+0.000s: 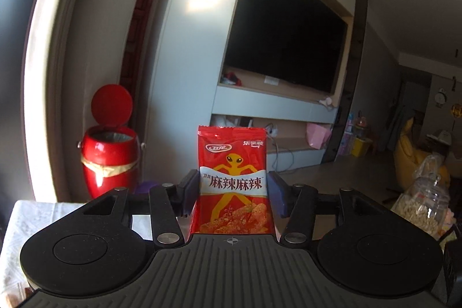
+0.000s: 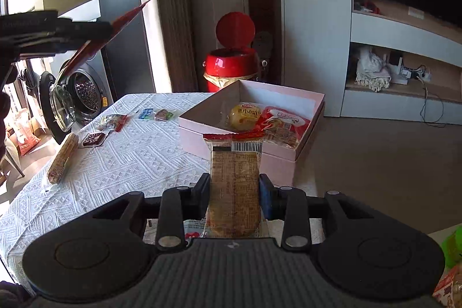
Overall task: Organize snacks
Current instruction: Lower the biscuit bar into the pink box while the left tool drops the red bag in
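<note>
**Mia:** What is the left gripper (image 1: 232, 192) holding?

**Ben:** A red snack bag (image 1: 233, 181) with a yellow alien on it. The two jaws are squeezed on its sides. The bag stands straight up, high in the air. At ten o'clock from it is a red bin (image 1: 108, 158) with its lid up. A big dark TV (image 1: 286, 39) is at one o'clock.

**Mia:** And the right gripper (image 2: 234, 199)?

**Ben:** It is pinching a brown snack pack (image 2: 235, 186) with a bar code near the top. The jaws press on both sides.

**Mia:** Where is the box?

**Ben:** The pink box (image 2: 306, 143) sits on the white tablecloth (image 2: 130, 158), at twelve o'clock from the brown pack and just past it. It is open. A yellow bun pack (image 2: 245, 116) and a red and white pack (image 2: 286, 123) lie inside.

**Mia:** More snacks?

**Ben:** Yes. At ten o'clock on the cloth lie a long bar (image 2: 63, 158), a dark little packet (image 2: 93, 139) and some small ones, too small to tell.
</note>
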